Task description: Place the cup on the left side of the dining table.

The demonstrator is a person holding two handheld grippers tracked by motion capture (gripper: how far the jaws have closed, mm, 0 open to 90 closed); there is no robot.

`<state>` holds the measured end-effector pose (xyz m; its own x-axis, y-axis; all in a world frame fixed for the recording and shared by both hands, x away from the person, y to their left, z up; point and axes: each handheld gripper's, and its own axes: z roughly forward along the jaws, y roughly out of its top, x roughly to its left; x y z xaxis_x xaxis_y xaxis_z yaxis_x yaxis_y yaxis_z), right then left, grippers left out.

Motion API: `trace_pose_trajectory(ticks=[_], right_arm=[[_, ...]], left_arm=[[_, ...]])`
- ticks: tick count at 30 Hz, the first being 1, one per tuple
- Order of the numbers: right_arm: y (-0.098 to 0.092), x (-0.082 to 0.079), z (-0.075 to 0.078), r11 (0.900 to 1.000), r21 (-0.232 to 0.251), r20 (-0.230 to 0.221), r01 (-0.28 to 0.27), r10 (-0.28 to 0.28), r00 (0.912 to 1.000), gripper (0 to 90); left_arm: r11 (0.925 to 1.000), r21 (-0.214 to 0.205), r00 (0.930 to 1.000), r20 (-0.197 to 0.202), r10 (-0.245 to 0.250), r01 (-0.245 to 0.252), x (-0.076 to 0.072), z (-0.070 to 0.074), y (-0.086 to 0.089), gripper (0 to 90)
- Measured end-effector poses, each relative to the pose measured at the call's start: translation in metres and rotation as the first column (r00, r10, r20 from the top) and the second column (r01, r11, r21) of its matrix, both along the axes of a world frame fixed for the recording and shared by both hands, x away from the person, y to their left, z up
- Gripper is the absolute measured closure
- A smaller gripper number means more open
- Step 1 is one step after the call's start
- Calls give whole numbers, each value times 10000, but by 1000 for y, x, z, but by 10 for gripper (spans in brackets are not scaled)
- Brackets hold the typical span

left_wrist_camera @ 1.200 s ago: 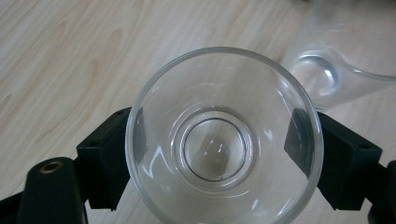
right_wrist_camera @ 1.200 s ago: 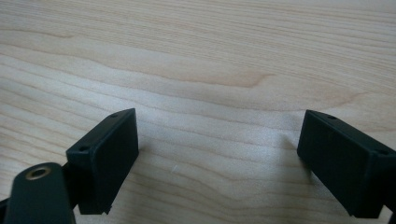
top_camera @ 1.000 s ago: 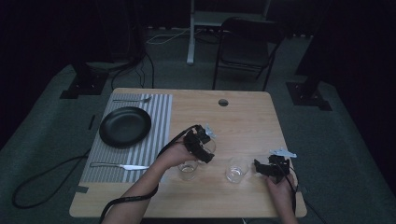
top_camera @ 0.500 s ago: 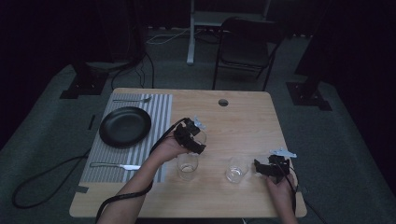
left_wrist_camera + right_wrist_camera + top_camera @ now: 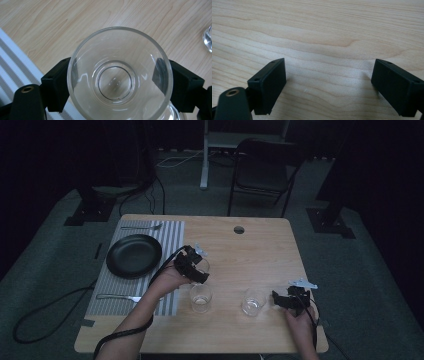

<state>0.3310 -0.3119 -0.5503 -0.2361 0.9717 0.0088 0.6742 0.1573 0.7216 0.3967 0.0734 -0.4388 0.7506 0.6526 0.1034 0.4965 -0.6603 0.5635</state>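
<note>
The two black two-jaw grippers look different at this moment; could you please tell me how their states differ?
The left gripper is shut on a clear round drinking glass, while the right gripper stands open with bare light wooden table between its jaws. In the high view the left one is beside the striped placemat; the right one sits near the table's right edge. Both have black block-shaped jaws.

Black plate (image 5: 133, 255) on striped placemat (image 5: 172, 234), fork (image 5: 141, 227) beyond, knife (image 5: 118, 297) near, folding chair (image 5: 263, 175) behind table (image 5: 260, 245)
</note>
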Motion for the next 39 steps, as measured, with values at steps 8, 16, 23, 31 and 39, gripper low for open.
trace_pose_trajectory(ticks=[8, 16, 23, 31, 39], right_arm=[[0, 0, 0, 10000, -18, 14, -13, 13, 10000, 121], [0, 0, 0, 10000, -4, 11, -13, 13, 10000, 121], [0, 0, 0, 10000, 5, 2, 3, -3, 10000, 122], [0, 0, 0, 10000, -2, 2, 0, 0, 10000, 121], [0, 0, 0, 10000, -1, 1, 1, -1, 10000, 122]], left_arm=[[9992, -48, 9992, 45, 401, -401, -10, 2, 22, 186], [9963, 29, 9962, 75, 862, -862, -15, 6, 47, 186], [9890, 16, 9889, 142, 1478, -1478, -18, 6, 72, 186], [9791, 62, 9790, -89, 2035, -2035, -19, -4, 97, 186], [9693, 184, 9694, -65, 2454, -2453, -21, -14, 115, 186]])
